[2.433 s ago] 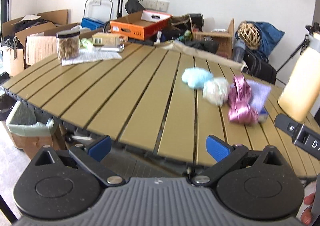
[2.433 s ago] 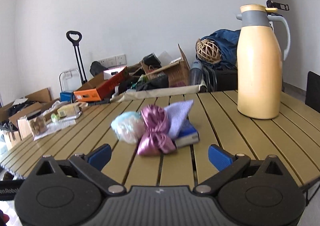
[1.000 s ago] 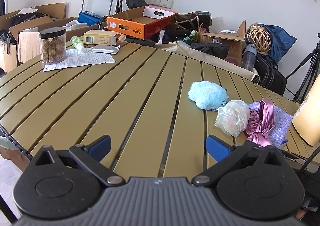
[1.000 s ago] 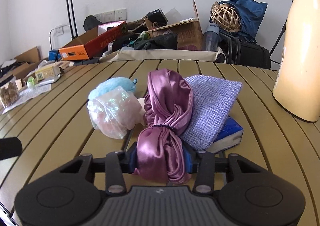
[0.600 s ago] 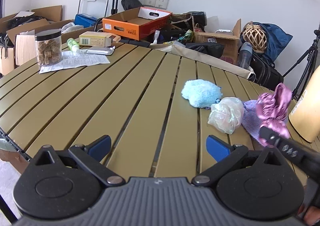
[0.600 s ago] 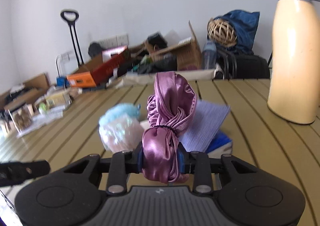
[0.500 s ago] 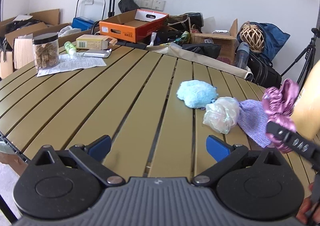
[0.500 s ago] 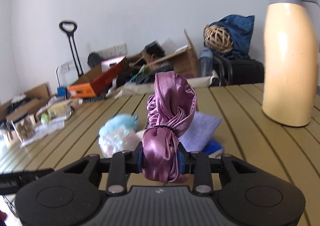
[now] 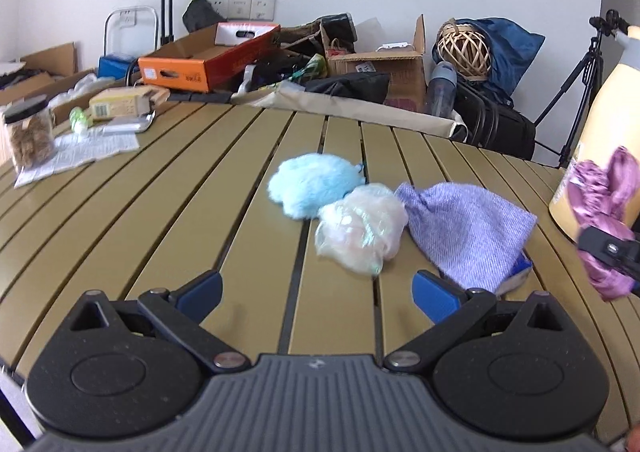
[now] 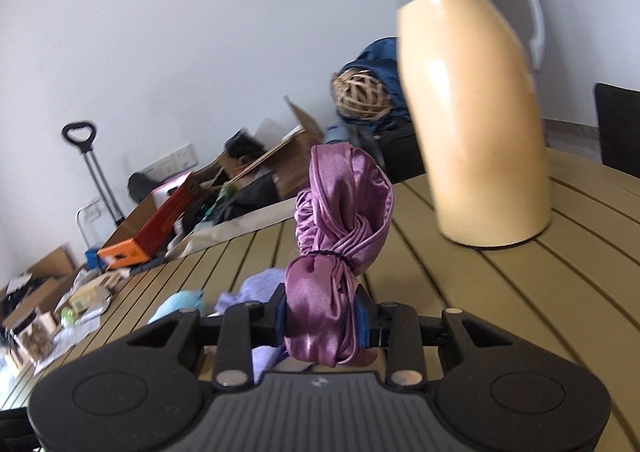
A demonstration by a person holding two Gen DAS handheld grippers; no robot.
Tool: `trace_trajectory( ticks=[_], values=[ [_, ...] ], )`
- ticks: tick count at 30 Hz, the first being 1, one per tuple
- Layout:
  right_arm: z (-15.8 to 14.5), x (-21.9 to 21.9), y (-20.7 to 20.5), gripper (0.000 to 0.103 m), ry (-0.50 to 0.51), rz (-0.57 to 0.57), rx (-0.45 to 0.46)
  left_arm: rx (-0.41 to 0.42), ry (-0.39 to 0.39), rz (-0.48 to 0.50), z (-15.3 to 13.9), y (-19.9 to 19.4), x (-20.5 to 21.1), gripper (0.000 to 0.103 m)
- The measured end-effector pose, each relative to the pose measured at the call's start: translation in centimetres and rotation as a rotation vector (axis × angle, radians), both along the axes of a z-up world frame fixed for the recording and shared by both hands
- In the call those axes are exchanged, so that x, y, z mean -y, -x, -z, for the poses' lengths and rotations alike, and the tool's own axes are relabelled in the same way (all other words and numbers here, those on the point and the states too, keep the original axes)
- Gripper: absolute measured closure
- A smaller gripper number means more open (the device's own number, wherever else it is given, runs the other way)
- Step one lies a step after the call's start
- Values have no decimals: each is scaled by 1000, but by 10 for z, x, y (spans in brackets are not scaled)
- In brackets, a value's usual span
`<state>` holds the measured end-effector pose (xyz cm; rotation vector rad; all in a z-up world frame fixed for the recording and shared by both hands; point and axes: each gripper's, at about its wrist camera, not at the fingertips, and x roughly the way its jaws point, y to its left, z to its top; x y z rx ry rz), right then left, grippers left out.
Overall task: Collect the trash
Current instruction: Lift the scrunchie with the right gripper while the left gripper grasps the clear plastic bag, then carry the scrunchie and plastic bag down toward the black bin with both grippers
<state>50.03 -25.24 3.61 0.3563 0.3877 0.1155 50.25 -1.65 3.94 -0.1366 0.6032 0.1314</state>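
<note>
While its blue pads press in from both sides, the right gripper [image 10: 322, 322] holds a knotted bundle of shiny purple satin cloth [image 10: 336, 252], cinched with a dark band, raised clear of the slatted olive table [image 10: 520, 292]. Seen from the left wrist, the same bundle shows at the far right edge of the picture, in front of the foot of a tall cream thermos jug [image 9: 600, 124] with a grey collar.

By contrast, the left gripper [image 9: 318, 292] stands wide apart with nothing between its blue fingertips [image 9: 200, 290], low over the table's near edge. Just ahead of it three other pieces lie close together on the slats: a fluffy light-blue ball [image 9: 314, 186], a crumpled iridescent plastic bag [image 9: 360, 234] touching it, and a lavender woven cloth [image 9: 468, 230] just beside the bag, its near corner draped over a blue-edged object too hidden to name.

At the far left of the table a clear jar with a black lid [image 9: 28, 132] stands on a printed paper sheet [image 9: 80, 150]. Behind the table, an orange cardboard box [image 9: 208, 56], brown cartons, a woven rattan ball [image 9: 464, 50] and a camera tripod [image 9: 580, 84] crowd the floor along the white wall.
</note>
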Motion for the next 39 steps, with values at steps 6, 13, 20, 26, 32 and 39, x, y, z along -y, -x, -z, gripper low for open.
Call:
trace_trajectory(
  ticks=[6,13,20,26,32,39],
  values=[
    [2,19,1,72,-34,29,0,-8,-57,41,-3,-35,16,0],
    [2,32,1,72,-69,44,1,-57,-29,33,5,-66,23,3],
    [6,35,1,72,-75,42,-7,-74,-16,35,15,-72,21,52],
    [5,31,2,72,-72,28,-6,-44,-9,35,10,-63,15,60],
    [5,21,5,72,-52,-9,-7,-17,-21,44,-3,-45,12,60],
    [1,5,20,72,-33,-64,-1,18,-50,62,-19,-10,9,60]
  ],
)
